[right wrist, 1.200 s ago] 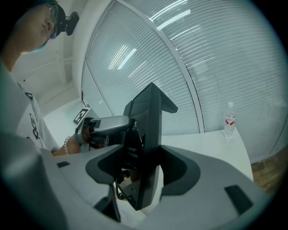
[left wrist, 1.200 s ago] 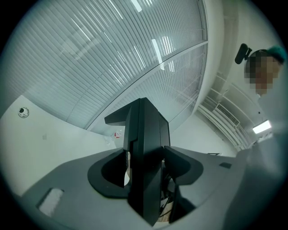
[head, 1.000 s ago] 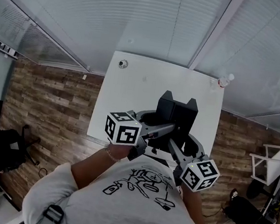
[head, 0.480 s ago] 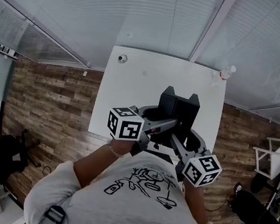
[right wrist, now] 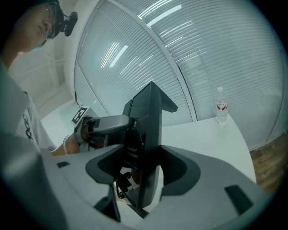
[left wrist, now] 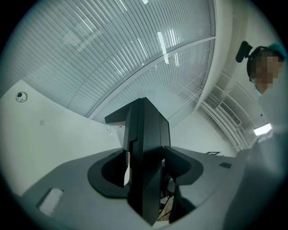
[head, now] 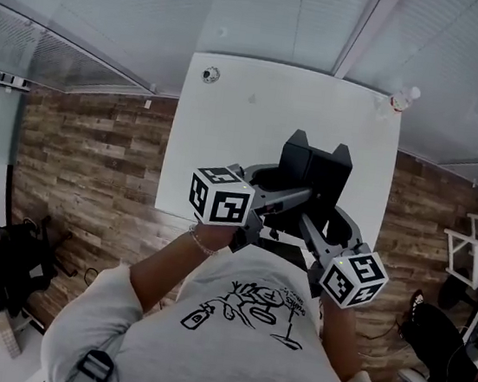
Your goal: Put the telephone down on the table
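**Black telephone gripped from both sides over the near edge of the table**

A black plastic desk telephone (head: 311, 171) is held on end between the two grippers, its narrow edge turned up. The left gripper (left wrist: 146, 173) is closed on it, both grey jaws pressed against its flat faces. The right gripper (right wrist: 145, 173) is clamped on it in the same way from the opposite side, with a dark coiled cord seen hanging below the set. The telephone is carried at the near edge of the white rectangular table (head: 229, 132), toward the right-hand side. In the left gripper view, brown wooden plank flooring (head: 85, 165) is seen under its lower end, so no contact with the tabletop can be made out. A clear plastic bottle with a red label (head: 401, 100) is stood at the far right corner. A small round fitting (head: 210, 74) is set at the far left corner.
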Tool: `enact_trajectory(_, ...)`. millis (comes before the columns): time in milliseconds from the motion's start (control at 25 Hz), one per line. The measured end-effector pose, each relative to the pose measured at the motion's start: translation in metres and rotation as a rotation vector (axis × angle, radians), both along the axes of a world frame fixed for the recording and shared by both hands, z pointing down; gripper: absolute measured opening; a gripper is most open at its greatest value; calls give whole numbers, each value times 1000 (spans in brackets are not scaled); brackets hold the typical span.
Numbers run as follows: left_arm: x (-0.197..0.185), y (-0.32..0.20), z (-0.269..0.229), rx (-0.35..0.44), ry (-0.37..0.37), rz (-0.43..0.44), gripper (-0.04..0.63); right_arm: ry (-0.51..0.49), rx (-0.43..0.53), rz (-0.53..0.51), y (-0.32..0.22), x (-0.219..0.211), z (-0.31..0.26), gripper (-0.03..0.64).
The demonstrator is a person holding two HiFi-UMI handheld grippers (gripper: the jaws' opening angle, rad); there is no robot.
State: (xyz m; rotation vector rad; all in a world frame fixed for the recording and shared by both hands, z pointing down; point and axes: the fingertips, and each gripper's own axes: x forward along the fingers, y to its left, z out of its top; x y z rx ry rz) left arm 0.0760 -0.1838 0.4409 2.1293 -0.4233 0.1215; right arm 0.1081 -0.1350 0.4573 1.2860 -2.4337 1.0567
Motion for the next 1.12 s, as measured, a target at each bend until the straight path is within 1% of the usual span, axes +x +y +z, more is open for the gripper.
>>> enact_trajectory(520,12,-3,45,-39,-16,22,252,5,-42,12,-2,11,43,235)
enact_trajectory(760,18,-17,69,-37,-33,9,253,-1,-53,8,-16,16,69,235)
enact_trajectory(880,21,-23,86,-48,-36,10,253,4,-69,9,-23,20,85,235)
enact_trajectory(1120,26,-32,114,-48,-62,11,253,-5,-87,6,-31,24,114,235)
